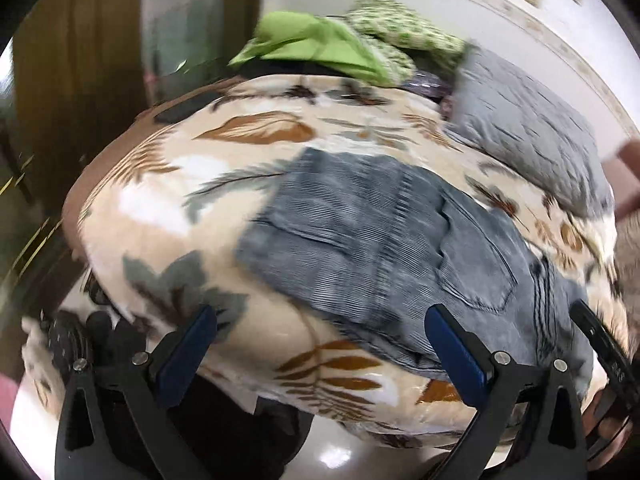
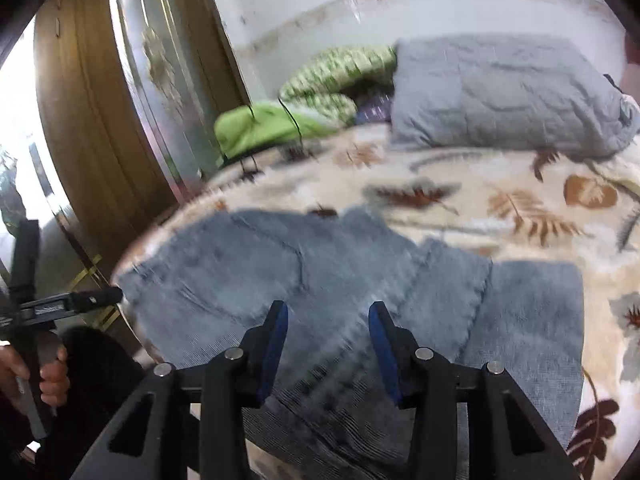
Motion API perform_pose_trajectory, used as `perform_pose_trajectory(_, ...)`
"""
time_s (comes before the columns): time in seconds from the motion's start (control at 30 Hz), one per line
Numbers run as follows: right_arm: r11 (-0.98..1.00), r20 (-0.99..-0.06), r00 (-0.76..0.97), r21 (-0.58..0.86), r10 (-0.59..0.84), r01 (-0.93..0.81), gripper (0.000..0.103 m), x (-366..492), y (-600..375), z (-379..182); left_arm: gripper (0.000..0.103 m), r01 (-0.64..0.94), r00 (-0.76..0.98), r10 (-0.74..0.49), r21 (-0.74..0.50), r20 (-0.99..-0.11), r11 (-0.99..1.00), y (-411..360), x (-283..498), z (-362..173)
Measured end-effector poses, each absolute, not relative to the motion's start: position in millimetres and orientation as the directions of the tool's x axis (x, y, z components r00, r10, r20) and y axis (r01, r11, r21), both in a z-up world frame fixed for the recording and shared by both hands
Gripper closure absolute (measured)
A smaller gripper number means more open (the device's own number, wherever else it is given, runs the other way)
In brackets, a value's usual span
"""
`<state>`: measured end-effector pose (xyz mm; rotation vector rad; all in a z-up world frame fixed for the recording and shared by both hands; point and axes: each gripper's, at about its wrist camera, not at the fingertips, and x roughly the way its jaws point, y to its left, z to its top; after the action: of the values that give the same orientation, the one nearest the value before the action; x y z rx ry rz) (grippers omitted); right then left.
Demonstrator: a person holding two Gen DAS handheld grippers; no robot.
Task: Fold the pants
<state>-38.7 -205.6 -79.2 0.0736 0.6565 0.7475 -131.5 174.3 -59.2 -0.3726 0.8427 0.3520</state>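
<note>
open hand-held gripper [image 2: 328,316], pants [image 2: 320,288] apparently folded, lengthwise left-right

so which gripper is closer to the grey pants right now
Right. The right gripper hangs open directly over the pants; the left gripper, also open, sits at the bed edge with the pants ahead.

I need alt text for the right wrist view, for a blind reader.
Open right gripper hovers above folded grey-blue corduroy pants on a leaf-patterned beige blanket. A grey quilted pillow lies behind.
</note>
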Motion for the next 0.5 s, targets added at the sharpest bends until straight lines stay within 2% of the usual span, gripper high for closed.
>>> perform_pose_trajectory(0.13, 0.705, -0.504, 0.519, 0.309, 0.691, -0.638, 0.057, -45, -195, -71, 0.0, -0.518, 0.57, 0.14, -0.222, -0.809, 0.826, 199, -134, -56)
perform_pose_trajectory(0.37, 0.724, -0.537, 0.518, 0.298, 0.666, -0.623, 0.057, -44, -196, -77, 0.001, -0.571, 0.537, 0.006, -0.358, -0.844, 0.738, 218, -121, -75)
perform_pose_trajectory(0.5, 0.736, -0.533, 0.524, 0.345, 0.664, -0.582, 0.057, -33, -205, -77, 0.011, -0.567, 0.522, -0.119, -0.447, -0.845, 0.692, 217, -114, -90)
